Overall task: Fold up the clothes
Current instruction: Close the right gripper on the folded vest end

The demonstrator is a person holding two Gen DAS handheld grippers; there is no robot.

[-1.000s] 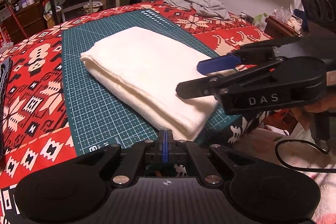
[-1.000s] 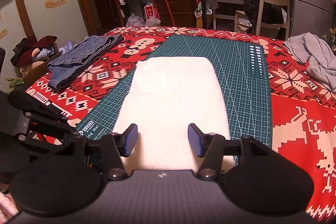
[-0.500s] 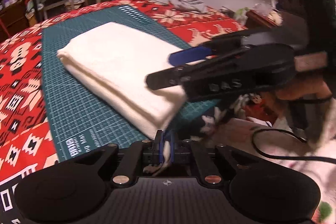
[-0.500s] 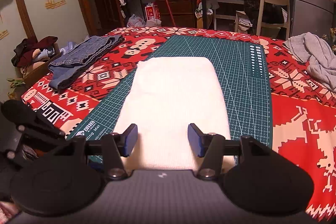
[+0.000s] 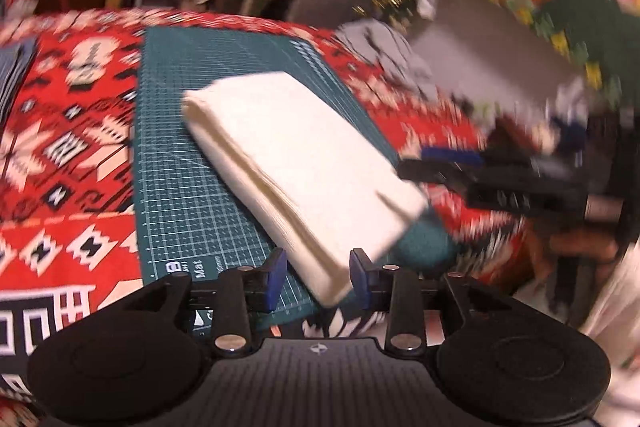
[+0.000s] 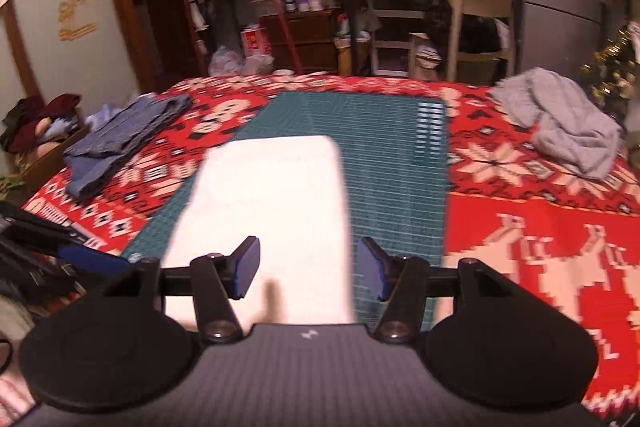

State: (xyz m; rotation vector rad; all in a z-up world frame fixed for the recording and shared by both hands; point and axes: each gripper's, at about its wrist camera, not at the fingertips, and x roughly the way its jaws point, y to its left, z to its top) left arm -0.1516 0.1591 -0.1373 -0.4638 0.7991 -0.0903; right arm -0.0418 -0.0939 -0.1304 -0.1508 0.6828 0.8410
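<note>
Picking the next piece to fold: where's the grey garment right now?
In the right wrist view the grey garment lies crumpled on the red patterned blanket, far right, beyond the green cutting mat.

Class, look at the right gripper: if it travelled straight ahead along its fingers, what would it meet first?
Most likely the folded white cloth on the green cutting mat. The right gripper points down over its near end, jaws opening, nothing between them; depth is unclear.

The right gripper (image 6: 308,269) hangs over the near end of a folded white cloth (image 6: 268,211) on a green mat (image 6: 392,155), its jaws opening with nothing pinched. Jeans (image 6: 120,143) lie left, a grey garment (image 6: 568,131) right.
</note>
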